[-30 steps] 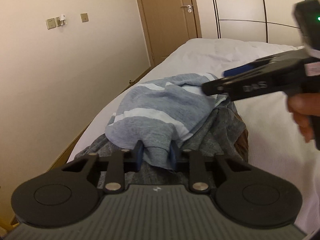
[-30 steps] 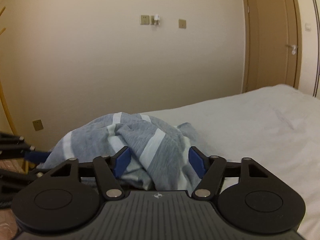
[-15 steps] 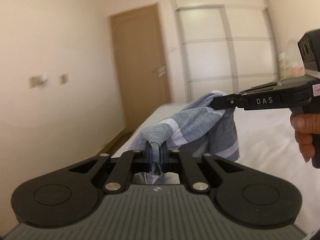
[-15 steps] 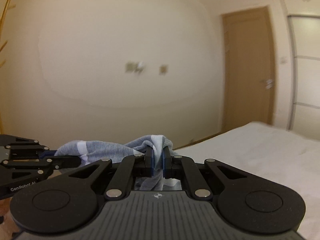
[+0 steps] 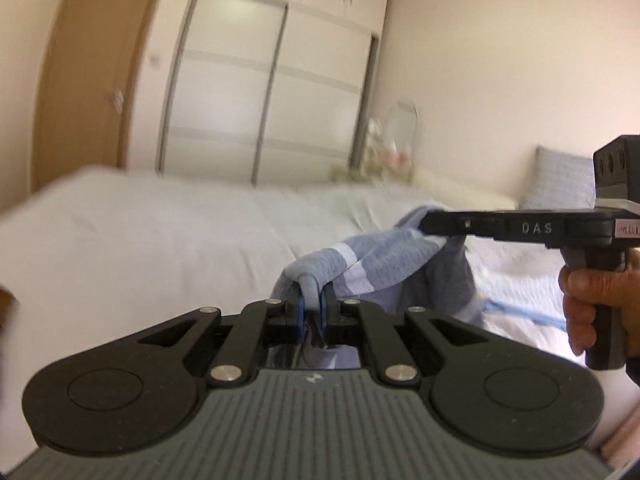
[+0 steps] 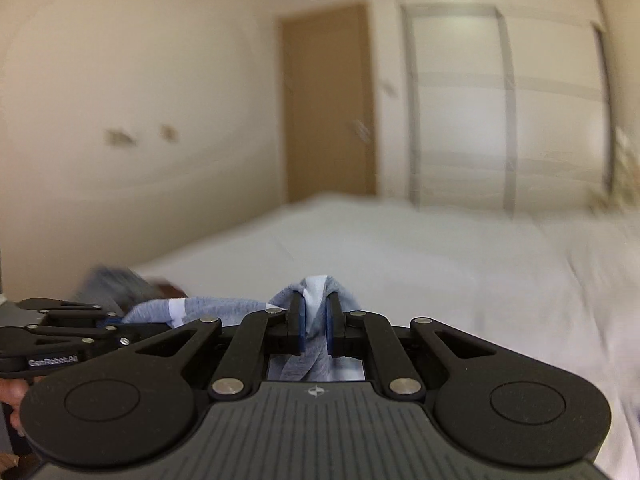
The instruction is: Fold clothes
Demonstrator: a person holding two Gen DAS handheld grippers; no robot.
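Left wrist view showed left claw [image 5: 311, 312] and right claw [image 5: 430, 222] each pinching the striped garment [image 5: 384, 264] aloft over the bed [image 5: 160, 232]; judged: keep tension even, lower flat.

My left tongs [image 5: 311, 312]: black arms, grey ribbed body, blue pads. My right tongs [image 6: 314, 322]: same black, grey, blue. Shirt [image 5: 384, 264] between them: blue-grey knit, white stripes. Bed sheet [image 5: 160, 232], lower half of frame: plain white. Door [image 6: 330, 104], upper middle: tan wood. Wardrobe [image 5: 272, 80], upper middle: cream panels, grey bands. Pillow [image 5: 560, 180], right edge: pale grey. Walls: beige.
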